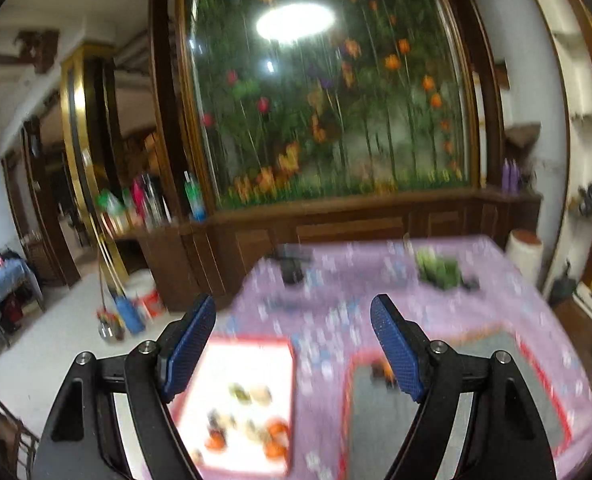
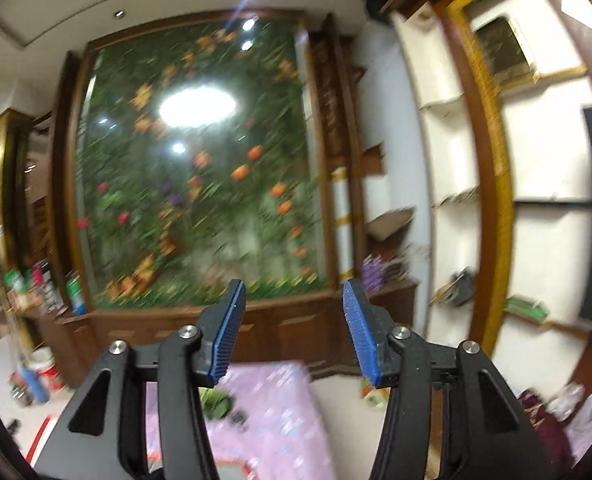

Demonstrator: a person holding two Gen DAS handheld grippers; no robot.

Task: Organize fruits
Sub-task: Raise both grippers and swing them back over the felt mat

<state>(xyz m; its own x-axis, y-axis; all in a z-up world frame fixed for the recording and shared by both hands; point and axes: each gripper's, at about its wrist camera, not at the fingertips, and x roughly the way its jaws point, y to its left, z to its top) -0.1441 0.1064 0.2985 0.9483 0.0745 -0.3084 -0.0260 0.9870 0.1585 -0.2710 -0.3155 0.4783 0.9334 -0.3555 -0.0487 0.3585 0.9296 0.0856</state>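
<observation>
Both grippers, left gripper (image 1: 293, 344) and right gripper (image 2: 293, 330), jaws apart, empty

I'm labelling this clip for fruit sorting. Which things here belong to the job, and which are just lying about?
Job: white mat with blurred fruits; grey mat; left gripper and right gripper, both open.
Lying about: green bundle; dark object; bottles.

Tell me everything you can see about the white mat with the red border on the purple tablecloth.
The white mat is a flat rectangle with a thin red border, lying on the purple patterned tablecloth near its left edge. Several small fruits rest on it, some orange, some pale or greenish; blur hides what kinds. A grey red-bordered mat lies apart to its right. The left hand-held gripper hangs open above it, touching nothing.
</observation>
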